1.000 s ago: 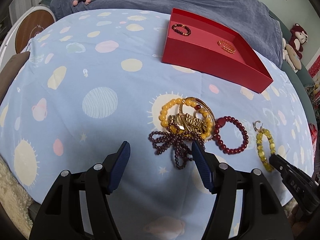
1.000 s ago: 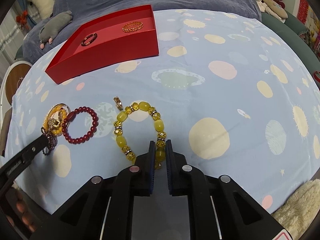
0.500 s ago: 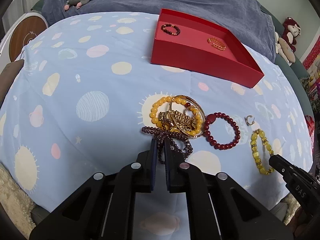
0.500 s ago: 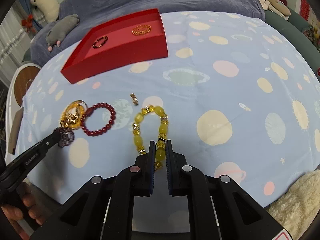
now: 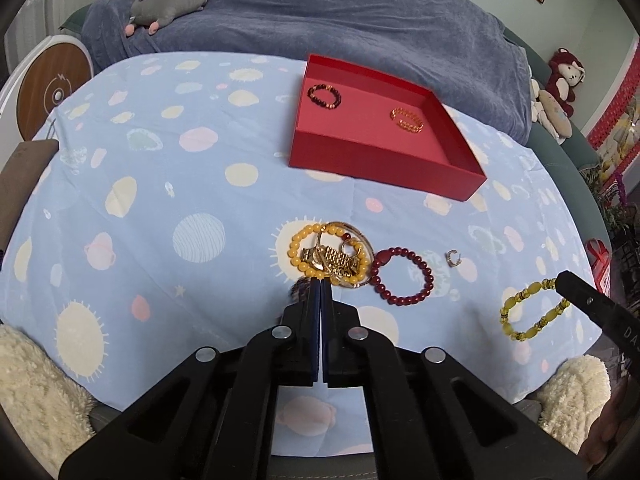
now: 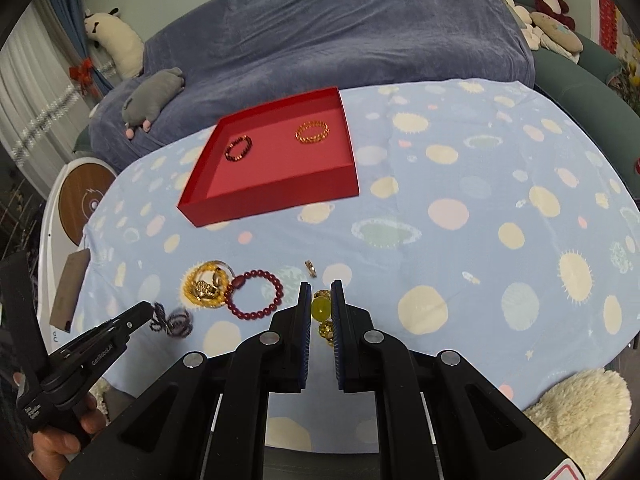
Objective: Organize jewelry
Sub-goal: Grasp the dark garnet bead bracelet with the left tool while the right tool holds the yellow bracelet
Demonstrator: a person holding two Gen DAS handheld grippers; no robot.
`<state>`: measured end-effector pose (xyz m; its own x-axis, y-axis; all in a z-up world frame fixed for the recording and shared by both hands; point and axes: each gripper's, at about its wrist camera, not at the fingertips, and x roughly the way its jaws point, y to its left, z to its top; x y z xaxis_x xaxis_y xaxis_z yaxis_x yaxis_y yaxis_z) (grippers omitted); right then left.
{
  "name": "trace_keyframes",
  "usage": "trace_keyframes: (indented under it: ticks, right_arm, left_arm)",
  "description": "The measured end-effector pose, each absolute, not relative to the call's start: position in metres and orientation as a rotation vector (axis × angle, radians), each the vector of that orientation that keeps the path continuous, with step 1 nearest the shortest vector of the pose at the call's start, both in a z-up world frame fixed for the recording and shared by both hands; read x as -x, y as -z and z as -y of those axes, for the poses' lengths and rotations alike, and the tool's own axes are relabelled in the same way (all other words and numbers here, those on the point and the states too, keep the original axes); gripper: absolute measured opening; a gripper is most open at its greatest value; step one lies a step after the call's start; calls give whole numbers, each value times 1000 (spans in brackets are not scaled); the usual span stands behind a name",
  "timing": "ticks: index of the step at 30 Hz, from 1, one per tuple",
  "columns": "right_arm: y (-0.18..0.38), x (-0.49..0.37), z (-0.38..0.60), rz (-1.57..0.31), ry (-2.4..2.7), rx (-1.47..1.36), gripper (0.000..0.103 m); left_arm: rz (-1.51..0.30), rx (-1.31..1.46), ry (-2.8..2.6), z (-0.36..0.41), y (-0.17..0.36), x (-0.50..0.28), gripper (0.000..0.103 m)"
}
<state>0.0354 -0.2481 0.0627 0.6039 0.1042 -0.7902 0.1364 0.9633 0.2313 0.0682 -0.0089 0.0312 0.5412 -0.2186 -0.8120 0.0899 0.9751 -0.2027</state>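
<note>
I have a piece in each gripper, and the next move depends on where the red tray (image 5: pixel 384 160) lies from them: ahead of both, across the planet-print cloth (image 5: pixel 160 184), well apart from either.

My left gripper (image 5: pixel 321 286) has just closed; its jaws are pressed together on the dark beaded strand (image 6: pixel 172 322). In the right wrist view that strand dangles in a blurred bunch from the tip, clear of the cloth (in the left view it is only a dark smudge beside the jaws). My right gripper (image 6: pixel 321 294) is pinching the yellow bead bracelet (image 5: pixel 532 314) by one fat bead, and the loop hangs free below the tip in the left wrist view.

The tray already holds a dark bracelet (image 5: pixel 324 96) on its left half and a gold bracelet (image 5: pixel 407 119) on its right half, with bare floor nearer the front wall. I judge neither hand clearly closer: the tray sits slightly right of my left gripper and left of my right one, so both travel forward and inward. Its long front wall faces me, so each piece must clear that wall before lowering.

Still on the cloth: the gold tangle (image 5: pixel 330 258), the red bead bracelet (image 5: pixel 404 276) and a small ring (image 5: pixel 453 258).
</note>
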Motion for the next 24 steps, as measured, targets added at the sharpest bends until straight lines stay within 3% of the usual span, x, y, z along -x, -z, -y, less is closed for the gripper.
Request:
trace_keyframes:
  ticks: [11, 13, 15, 17, 24]
  right_arm:
    - [-61, -28, 252, -932, 14, -287, 9]
    - [-55, -26, 251, -948, 11, -290, 9]
    - [-51, -25, 249, -959, 7, -291, 9]
    - [-47, -24, 247, -968, 4, -290, 9]
    - [-39, -24, 243, -988, -2, -297, 9]
  left_arm:
    - [-1029, 174, 147, -12, -18, -66, 1]
    - [-1052, 180, 139, -15, -11, -63, 9]
    - [-1075, 182, 126, -16, -5, -60, 37]
    - [-1067, 184, 105, -18, -1, -56, 46]
    - [-1085, 147, 79, -13, 20, -71, 43]
